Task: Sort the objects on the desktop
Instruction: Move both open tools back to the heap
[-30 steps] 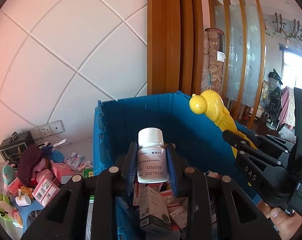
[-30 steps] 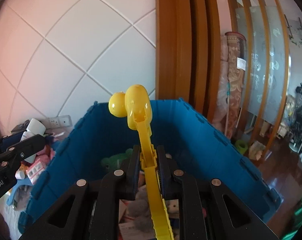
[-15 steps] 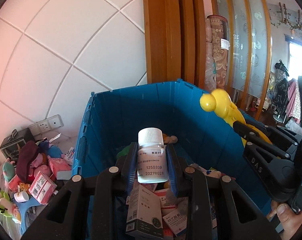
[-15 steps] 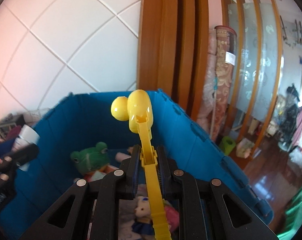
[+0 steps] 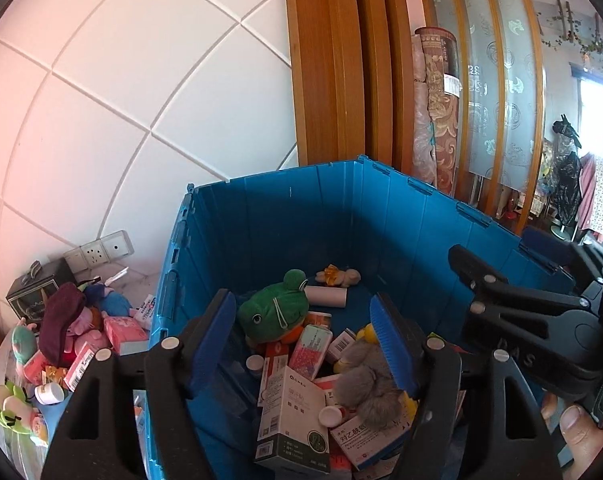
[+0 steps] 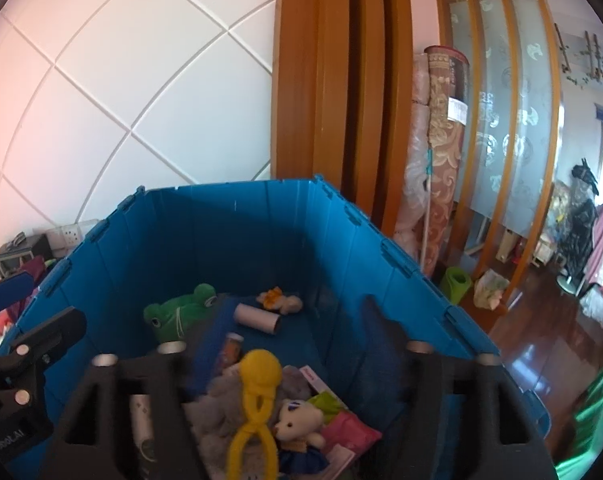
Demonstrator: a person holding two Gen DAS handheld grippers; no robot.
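Note:
The blue crate [image 5: 285, 216] fills both views, with plush toys and medicine boxes in it. My left gripper [image 5: 301, 300] hangs over its near side; its jaws are opening and nothing is between the blue pads [image 5: 213, 340]. My right gripper [image 6: 297, 316] is over the crate too, jaws opening, fingers blurred. The yellow toy clip [image 6: 257, 396] lies free below them on a grey plush, touching neither finger. I cannot pick out the white pill bottle for certain among the boxes. Each gripper shows in the other's view: the right gripper [image 5: 513, 312] and the left gripper [image 6: 29, 344].
In the crate lie a green frog plush [image 5: 277, 312], a cardboard tube [image 5: 325, 296] and a white bear [image 6: 297, 424]. Left of the crate the desk holds a pile of toys and pink boxes [image 5: 121, 328], a black box [image 5: 33, 288] and a wall socket [image 5: 101, 248]. A thumb [image 5: 573, 424] shows at right.
Both grippers have opened. The white pill bottle has left the left jaws, and the yellow clip has dropped from the right jaws into the crate. Both had moved forward over the crate.

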